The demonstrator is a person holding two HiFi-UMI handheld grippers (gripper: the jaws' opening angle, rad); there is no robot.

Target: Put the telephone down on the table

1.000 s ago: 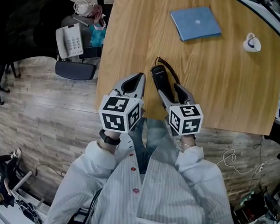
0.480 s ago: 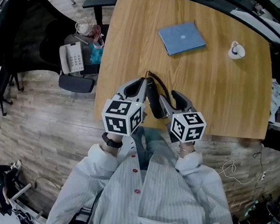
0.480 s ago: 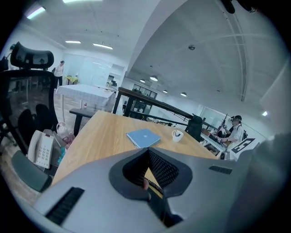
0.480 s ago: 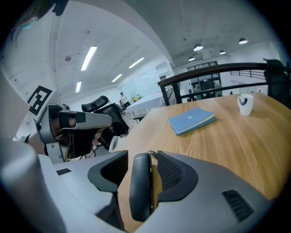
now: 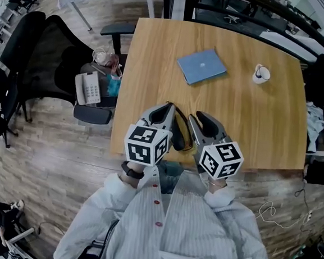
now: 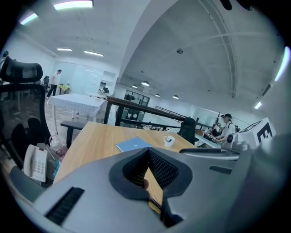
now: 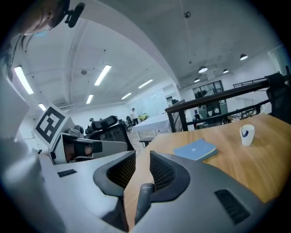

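The black telephone handset [image 5: 178, 134] lies on the wooden table [image 5: 253, 117] near its front edge, with its coiled cord beside it. It rests between and below my two raised grippers, and neither touches it. My left gripper [image 5: 169, 107] hangs just left of the handset with its tips together and nothing in them. My right gripper [image 5: 199, 117] hangs just right of it. Its jaws have just been closing and stand a narrow gap apart [image 7: 142, 157] with nothing between them. The handset's end [image 7: 142, 200] shows below those jaws.
A blue notebook [image 5: 201, 66] lies mid-table and a white cup [image 5: 261, 74] stands at the far right. The white telephone base [image 5: 88, 87] sits on a chair seat left of the table, next to a black office chair [image 5: 44, 59]. People are at desks far behind.
Both grippers have risen off the table. The right gripper's wide jaws, which stood around the handset, have come away from it and narrowed. The handset stays lying on the table.
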